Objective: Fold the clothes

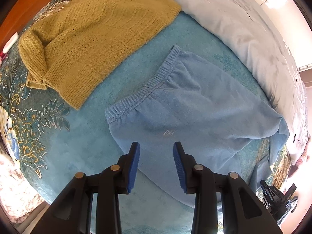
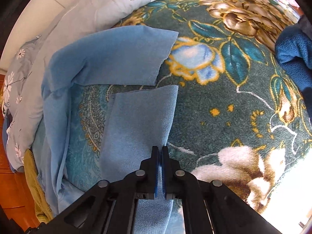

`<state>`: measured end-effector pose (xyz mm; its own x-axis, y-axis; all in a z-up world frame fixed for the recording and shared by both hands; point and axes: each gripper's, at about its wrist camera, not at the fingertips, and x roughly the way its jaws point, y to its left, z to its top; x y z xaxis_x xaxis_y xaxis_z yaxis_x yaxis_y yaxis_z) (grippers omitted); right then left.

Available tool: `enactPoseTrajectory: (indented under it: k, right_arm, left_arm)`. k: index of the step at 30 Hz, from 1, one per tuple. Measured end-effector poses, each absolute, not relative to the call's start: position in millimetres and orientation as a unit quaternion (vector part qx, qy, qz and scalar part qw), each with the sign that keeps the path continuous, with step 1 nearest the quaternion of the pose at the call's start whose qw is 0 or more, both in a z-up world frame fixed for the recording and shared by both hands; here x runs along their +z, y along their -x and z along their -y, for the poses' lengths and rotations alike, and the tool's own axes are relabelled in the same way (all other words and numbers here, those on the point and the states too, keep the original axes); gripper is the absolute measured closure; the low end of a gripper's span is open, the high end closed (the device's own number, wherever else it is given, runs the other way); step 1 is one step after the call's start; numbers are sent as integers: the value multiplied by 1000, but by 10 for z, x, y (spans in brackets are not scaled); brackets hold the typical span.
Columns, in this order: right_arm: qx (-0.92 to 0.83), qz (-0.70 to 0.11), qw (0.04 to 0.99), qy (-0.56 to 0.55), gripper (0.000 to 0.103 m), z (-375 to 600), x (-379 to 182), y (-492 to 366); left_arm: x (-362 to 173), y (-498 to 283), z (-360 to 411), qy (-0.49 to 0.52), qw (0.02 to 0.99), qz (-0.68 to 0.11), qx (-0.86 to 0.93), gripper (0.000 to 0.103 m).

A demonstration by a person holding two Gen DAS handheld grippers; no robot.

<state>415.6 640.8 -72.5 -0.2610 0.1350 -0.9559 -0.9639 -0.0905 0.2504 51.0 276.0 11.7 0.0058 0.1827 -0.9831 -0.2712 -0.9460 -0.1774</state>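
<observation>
Light blue fleece trousers (image 1: 187, 105) lie flat on the teal floral blanket (image 1: 81, 142), the elastic waistband (image 1: 144, 85) towards the mustard sweater. My left gripper (image 1: 156, 146) is open and empty, hovering just above the trousers below the waistband. In the right wrist view the two trouser legs (image 2: 117, 58) stretch away. My right gripper (image 2: 160, 150) is shut on the edge of the near leg (image 2: 140, 120). The other gripper shows at the left wrist view's lower right edge (image 1: 273, 195).
A folded mustard knit sweater (image 1: 87, 39) lies on the blanket left of the trousers. A pale floral duvet (image 1: 243, 29) is bunched along the far side. A dark blue fleece item (image 2: 294, 58) sits at the right. A wooden bed frame (image 1: 29, 2) borders the blanket.
</observation>
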Motion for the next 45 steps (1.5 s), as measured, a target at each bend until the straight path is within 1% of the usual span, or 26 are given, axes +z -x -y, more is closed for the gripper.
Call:
enactPoseTrajectory:
  k: [4, 7, 11, 13, 19, 21, 24, 26, 27, 28, 29, 30, 32, 36, 42, 45]
  right_arm:
    - [618, -478, 495, 381, 100, -6311, -338, -4581]
    - [590, -462, 538, 386, 100, -6164, -222, -5011]
    - [544, -464, 554, 425, 101, -5958, -327, -5528]
    - [527, -479, 553, 432, 101, -5809, -455, -5689]
    - [489, -523, 558, 420, 100, -5578, -727, -5888]
    - [490, -523, 558, 419, 97, -5591, -708, -5887]
    - [502, -513, 555, 420, 96, -5644, -570, -5853]
    - [509, -492, 564, 426, 90, -5667, -390, -5809]
    - [514, -478, 571, 427, 82, -5677, -283, -5782]
    - [519, -461, 579, 429, 68, -5694, -171, -5741]
    - [529, -446, 583, 425, 62, -5729, -73, -5691]
    - [544, -439, 579, 420, 60, -5791, -5, -5627]
    - [578, -440, 551, 410, 60, -5977, 24, -5405]
    - [621, -494, 484, 368, 60, -6532, -308, -4689]
    - [614, -527, 465, 360, 60, -7106, -826, -4005]
    - [607, -532, 468, 359, 60, -7162, -923, -3844]
  left_arm:
    - [111, -504, -2737, 691, 161, -29, 705, 66]
    - [102, -490, -2693, 691, 158, -24, 704, 66]
    - [63, -475, -2644, 692, 154, -26, 704, 66]
    - [27, -466, -2618, 694, 151, -29, 703, 66]
    - [-25, -438, -2594, 696, 144, -36, 702, 66]
    - [-29, -414, -2626, 695, 146, -36, 703, 66]
    - [-34, -355, -2703, 693, 152, -35, 704, 66]
    - [-38, -299, -2769, 690, 157, -35, 706, 66]
    - [-44, -264, -2807, 688, 159, -36, 707, 66]
    - [-53, -225, -2849, 686, 161, -38, 708, 65]
    - [-70, -182, -2897, 685, 163, -40, 709, 64]
    - [-96, -135, -2951, 684, 167, -41, 708, 62]
    - [-165, -35, -3072, 680, 172, -51, 710, 59]
    - [-309, 168, -3345, 671, 180, -76, 715, 59]
    - [-448, 426, -3698, 658, 193, -108, 720, 59]
    - [-494, 493, -3792, 655, 199, -118, 719, 59]
